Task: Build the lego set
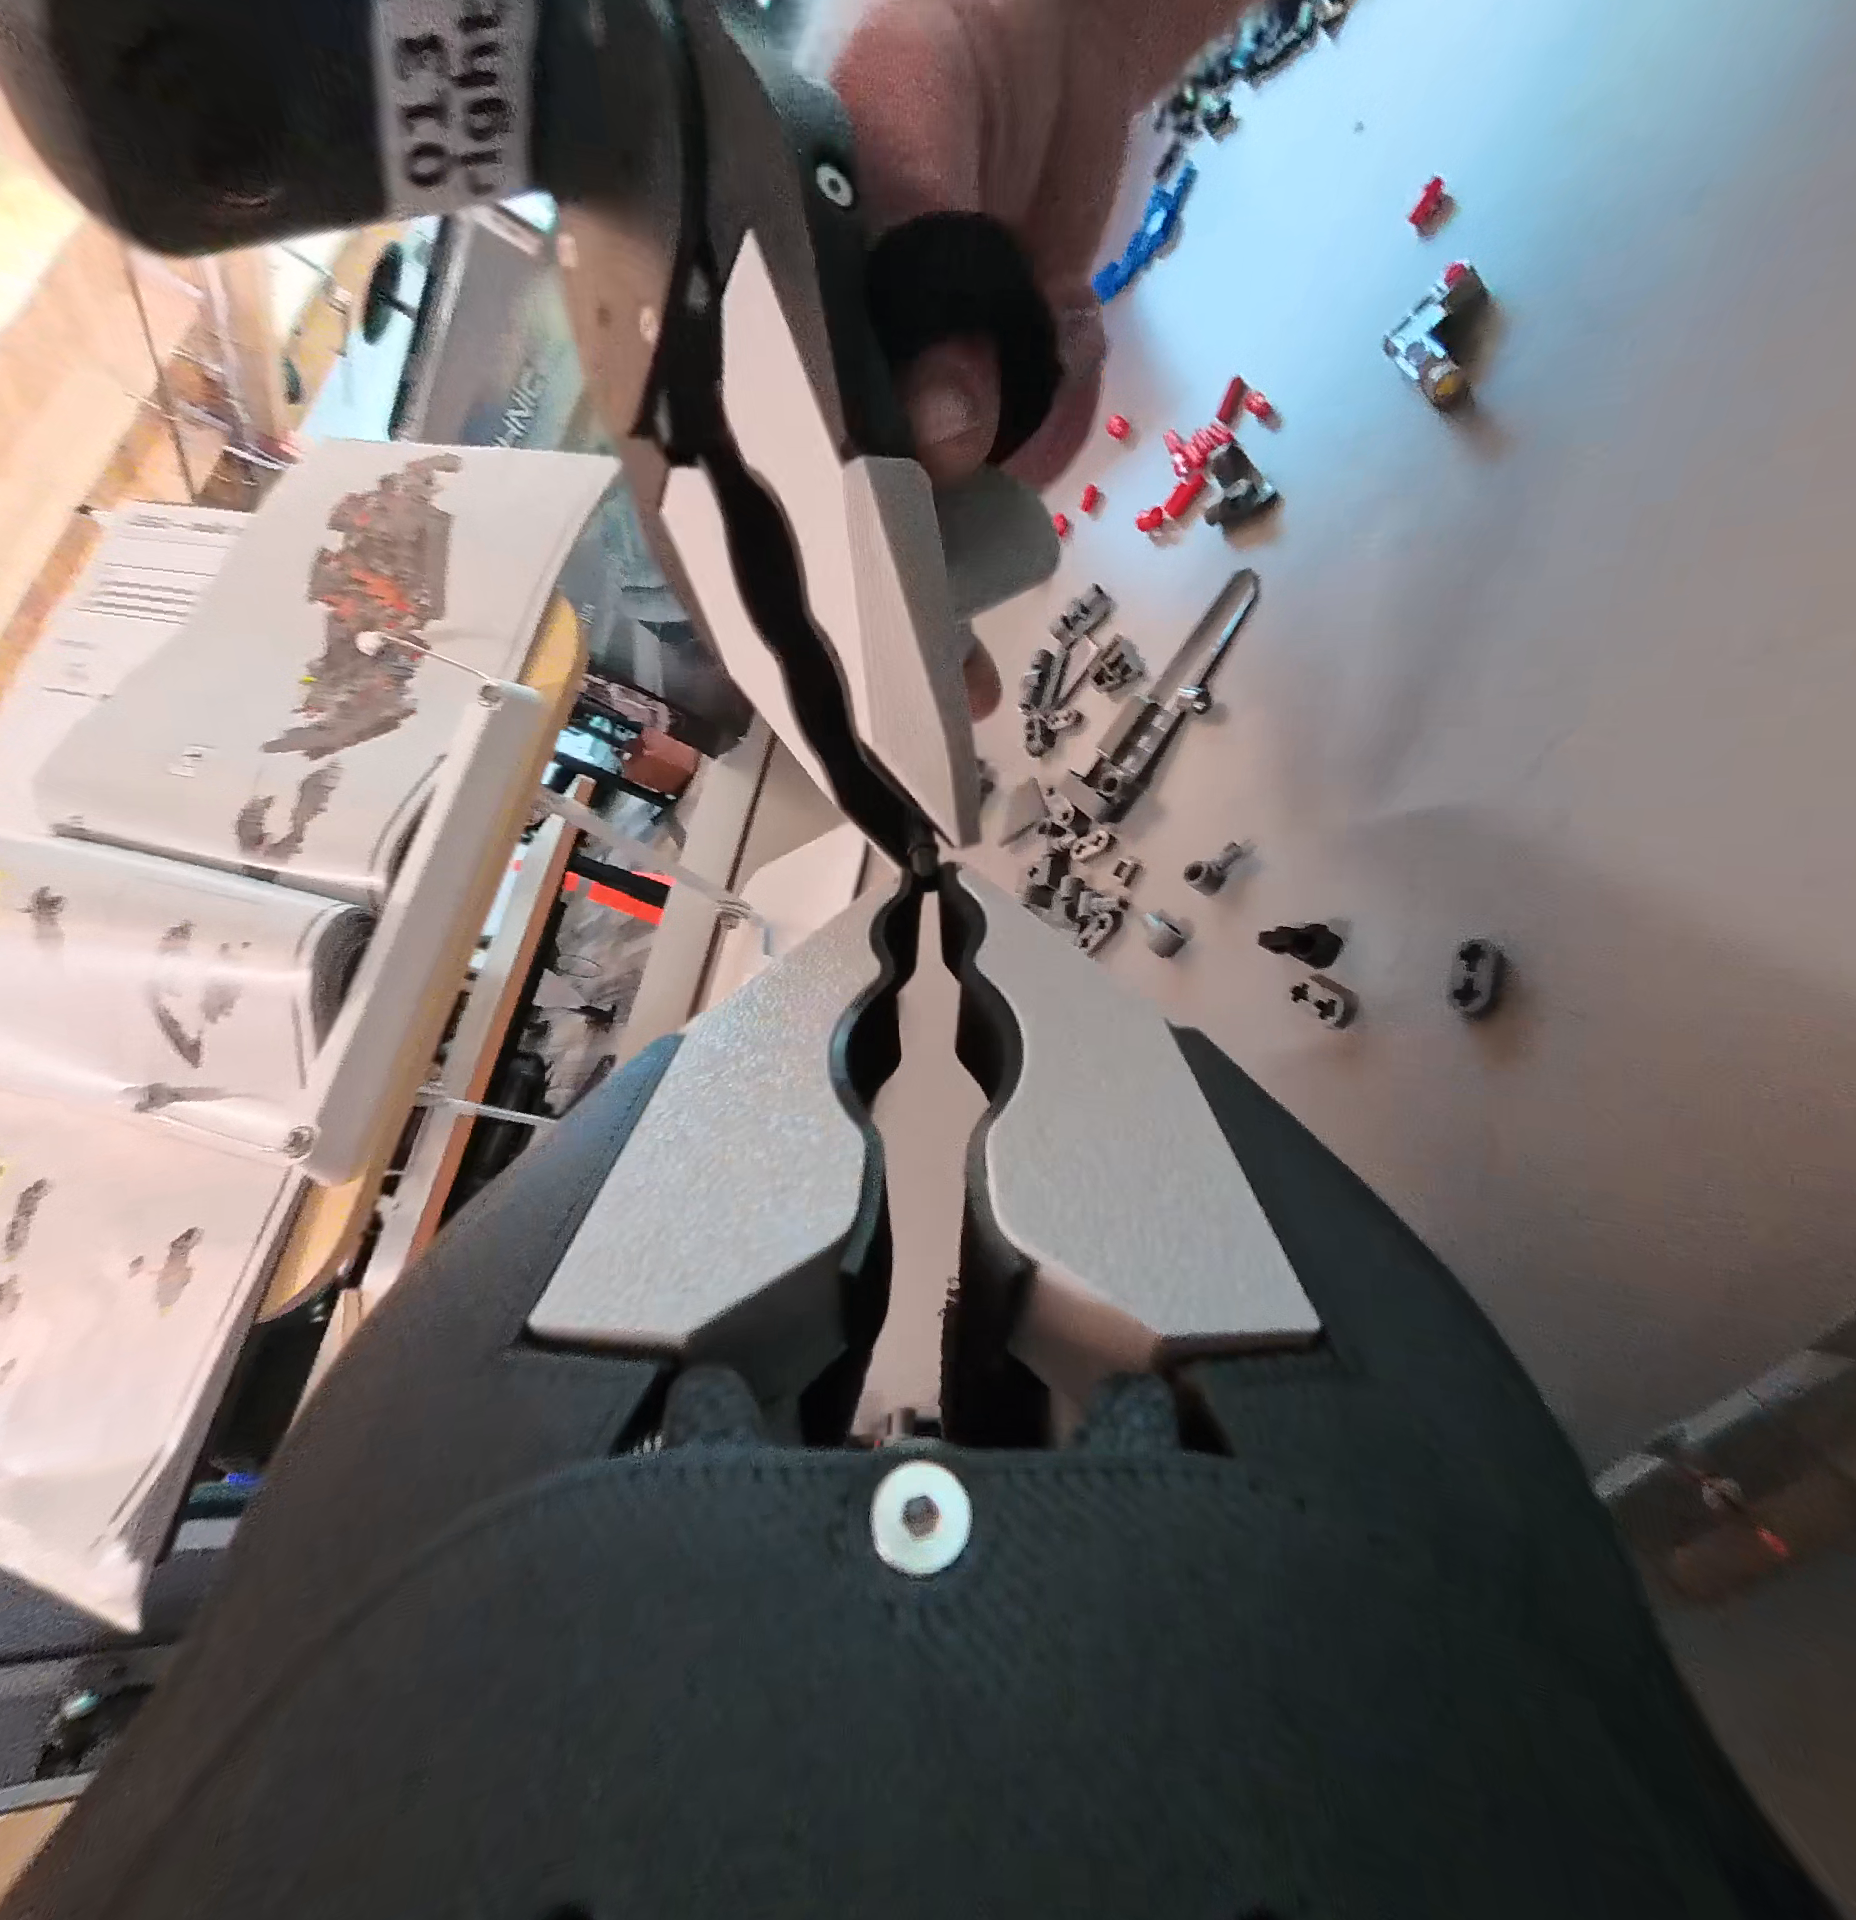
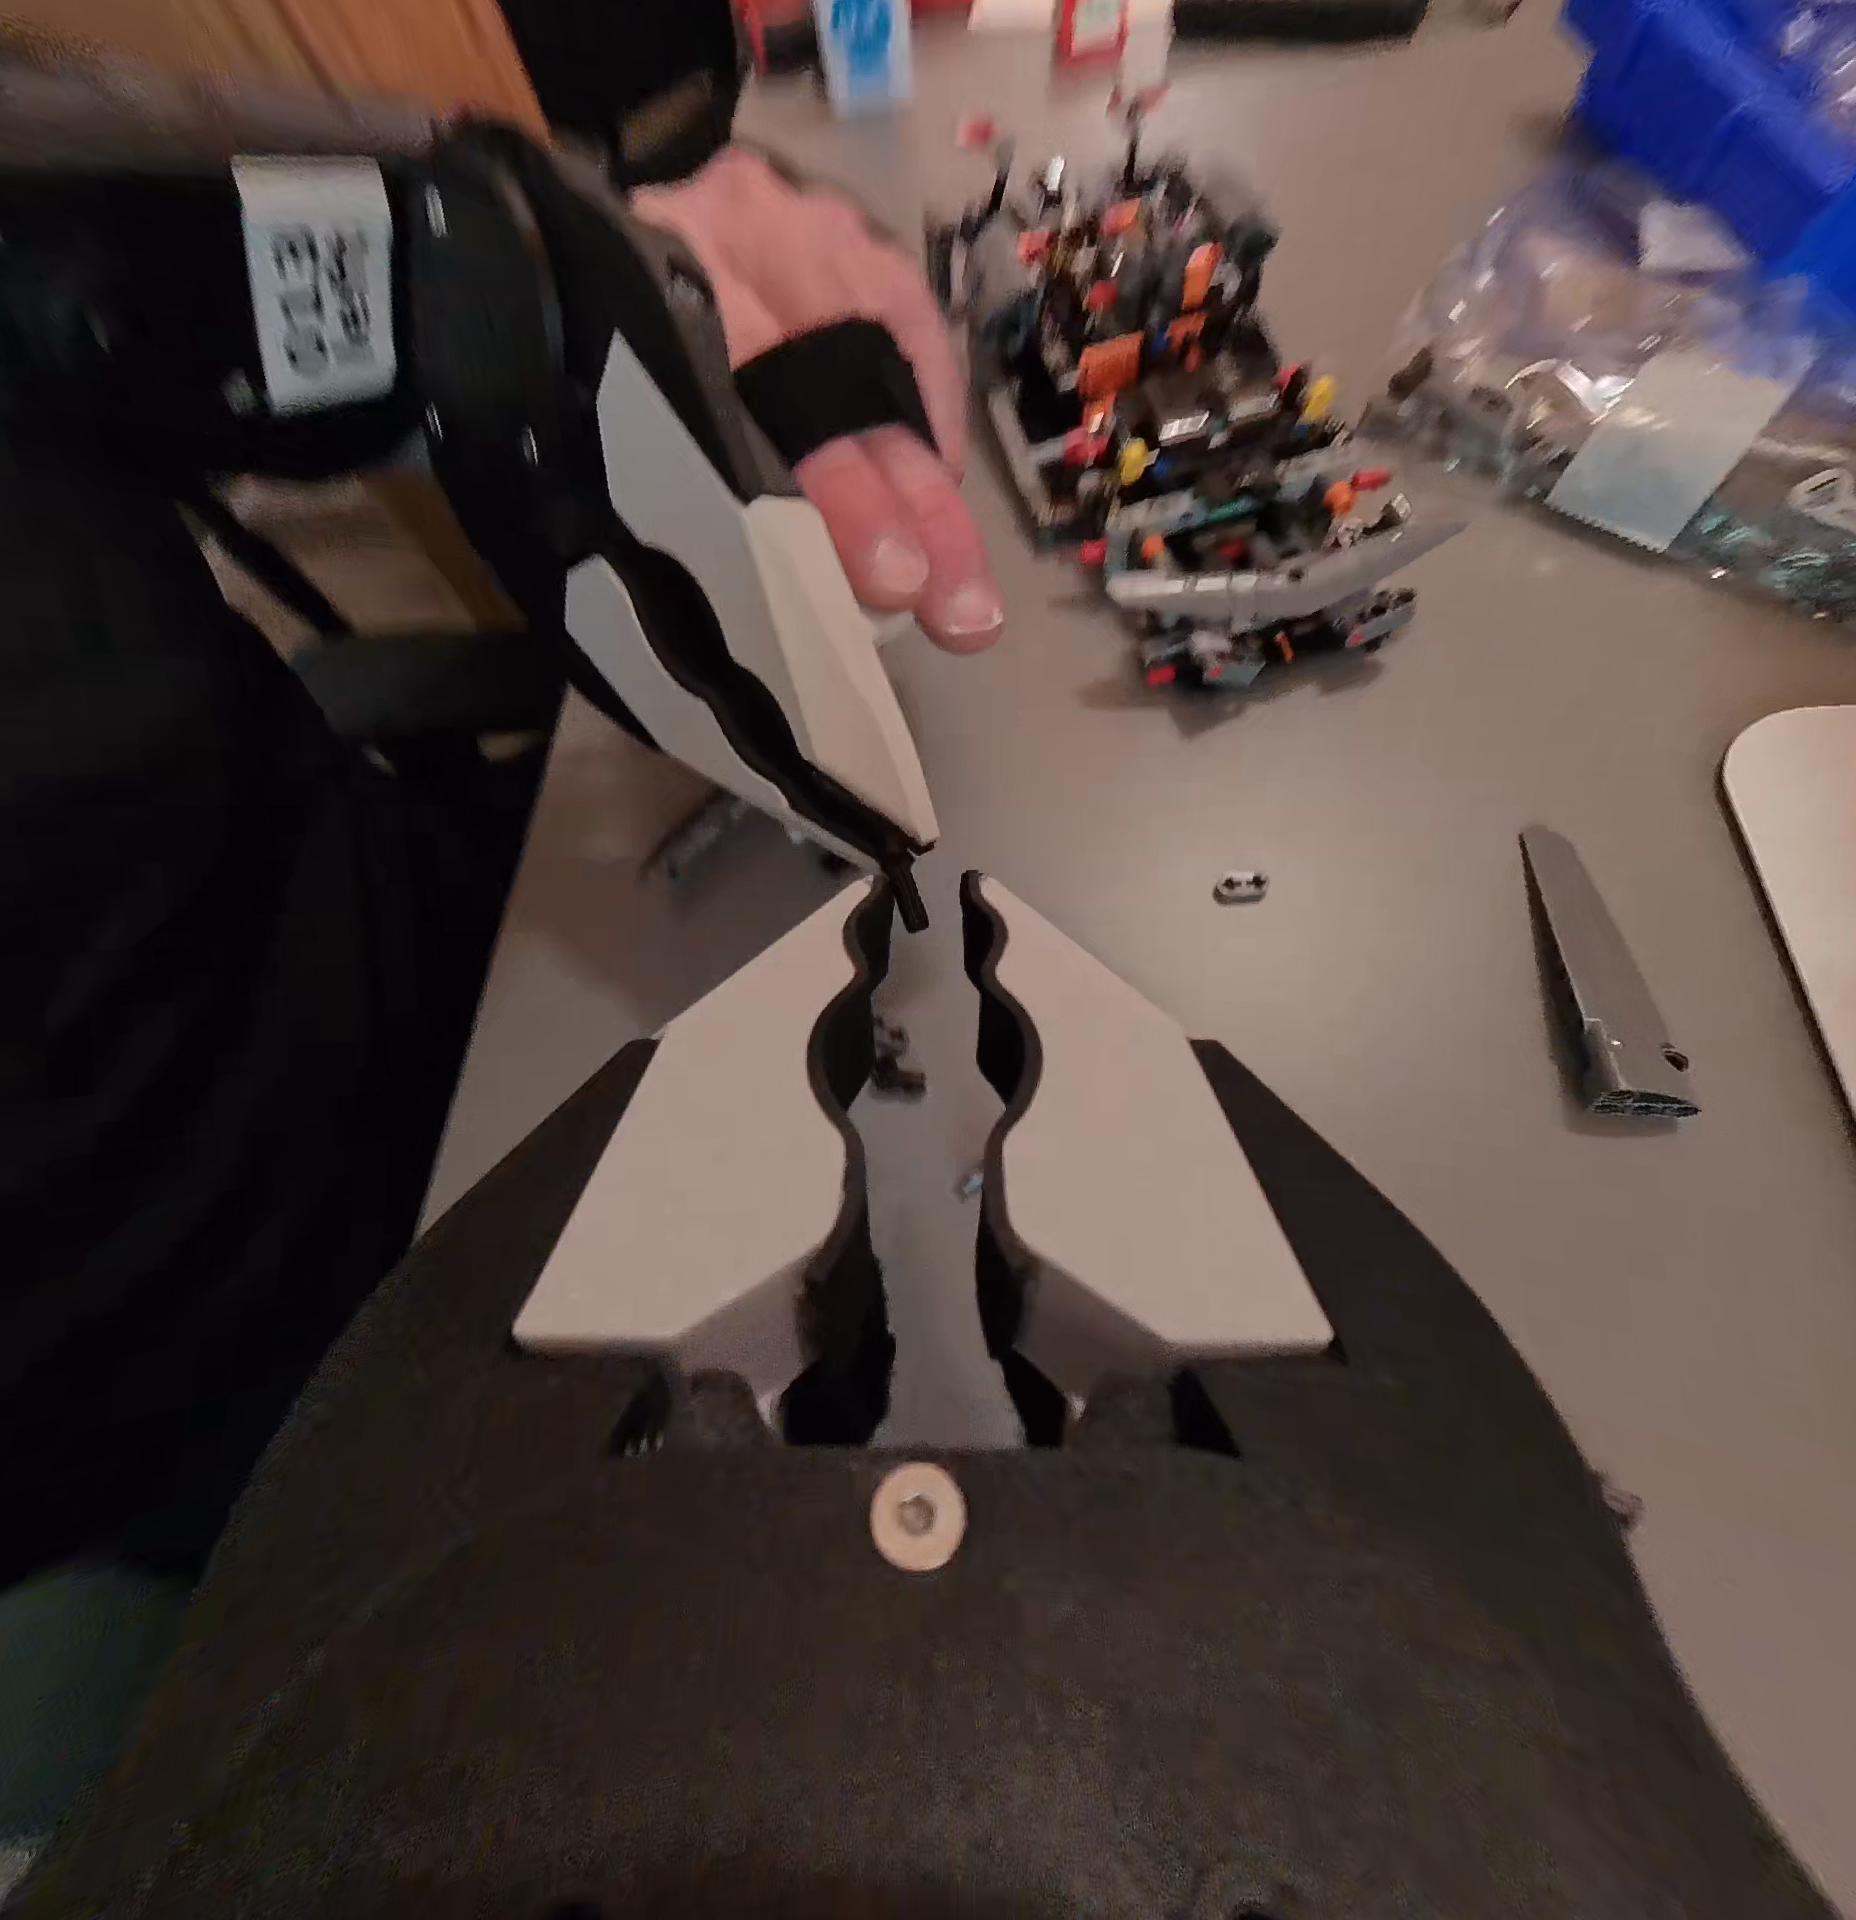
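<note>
Right wrist view: black pin between claws.

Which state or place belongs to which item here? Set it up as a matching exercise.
Items:
1. left tongs
2. right tongs
3. small black pin
4. long dark grey beam

States and places:
a. lying flat on the table, off to the right
b. jaws apart
c. jaws shut
d. sticking out from the tips of the left tongs

Pairs: 1-c, 2-b, 3-d, 4-a
</note>
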The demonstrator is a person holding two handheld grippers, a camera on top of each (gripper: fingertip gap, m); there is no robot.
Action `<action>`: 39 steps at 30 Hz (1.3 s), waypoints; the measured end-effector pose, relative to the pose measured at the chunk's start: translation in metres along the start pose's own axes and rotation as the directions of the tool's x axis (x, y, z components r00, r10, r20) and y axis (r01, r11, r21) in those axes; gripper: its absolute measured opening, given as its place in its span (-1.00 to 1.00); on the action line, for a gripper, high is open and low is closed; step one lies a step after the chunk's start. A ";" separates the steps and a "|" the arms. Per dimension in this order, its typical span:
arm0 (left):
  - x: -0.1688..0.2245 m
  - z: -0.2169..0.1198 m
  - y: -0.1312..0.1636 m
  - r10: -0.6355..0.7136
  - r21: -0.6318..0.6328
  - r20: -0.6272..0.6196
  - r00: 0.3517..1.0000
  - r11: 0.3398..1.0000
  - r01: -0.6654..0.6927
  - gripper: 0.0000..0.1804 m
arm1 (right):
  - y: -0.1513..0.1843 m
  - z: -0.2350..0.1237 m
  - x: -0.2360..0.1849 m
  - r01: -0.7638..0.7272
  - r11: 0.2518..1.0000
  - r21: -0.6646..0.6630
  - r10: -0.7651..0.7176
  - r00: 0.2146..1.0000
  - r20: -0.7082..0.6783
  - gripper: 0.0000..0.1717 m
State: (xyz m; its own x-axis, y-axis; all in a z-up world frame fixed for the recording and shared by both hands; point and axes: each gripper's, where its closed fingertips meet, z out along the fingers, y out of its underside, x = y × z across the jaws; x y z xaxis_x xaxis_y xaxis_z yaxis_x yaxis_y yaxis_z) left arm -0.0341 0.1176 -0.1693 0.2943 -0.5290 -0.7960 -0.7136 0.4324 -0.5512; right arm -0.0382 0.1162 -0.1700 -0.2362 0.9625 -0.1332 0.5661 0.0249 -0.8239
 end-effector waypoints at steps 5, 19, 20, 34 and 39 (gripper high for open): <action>-0.016 -0.008 -0.009 0.023 0.039 0.110 0.994 0.999 -0.027 -1.00 | -0.020 -0.011 -0.004 -0.131 0.961 0.245 0.128 0.991 0.030 -0.90; -0.031 -0.025 -0.024 0.119 0.076 0.246 0.962 0.987 -0.141 -1.00 | -0.047 -0.011 -0.022 -0.226 0.884 0.410 0.190 0.974 0.126 -0.94; -0.032 -0.026 -0.025 0.117 0.081 0.252 0.961 0.987 -0.141 -0.99 | -0.049 -0.012 -0.023 -0.238 0.875 0.421 0.197 0.970 0.140 -0.94; -0.033 -0.032 -0.028 0.173 0.078 0.289 0.941 0.976 -0.203 -0.99 | -0.054 -0.012 -0.029 -0.222 0.857 0.465 0.181 0.975 0.131 -0.99; -0.031 -0.029 -0.009 0.159 -0.011 0.204 0.966 0.987 -0.160 -0.85 | -0.040 -0.012 -0.025 -0.077 0.930 0.359 0.094 0.995 -0.031 -1.00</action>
State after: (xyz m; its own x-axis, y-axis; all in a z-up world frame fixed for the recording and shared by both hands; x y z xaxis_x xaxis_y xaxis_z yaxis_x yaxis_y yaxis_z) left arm -0.0555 0.1088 -0.1327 0.3003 -0.2932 -0.9077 -0.7584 0.5038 -0.4136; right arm -0.0453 0.0941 -0.1274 -0.1573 0.9684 -0.1933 0.2613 -0.1480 -0.9538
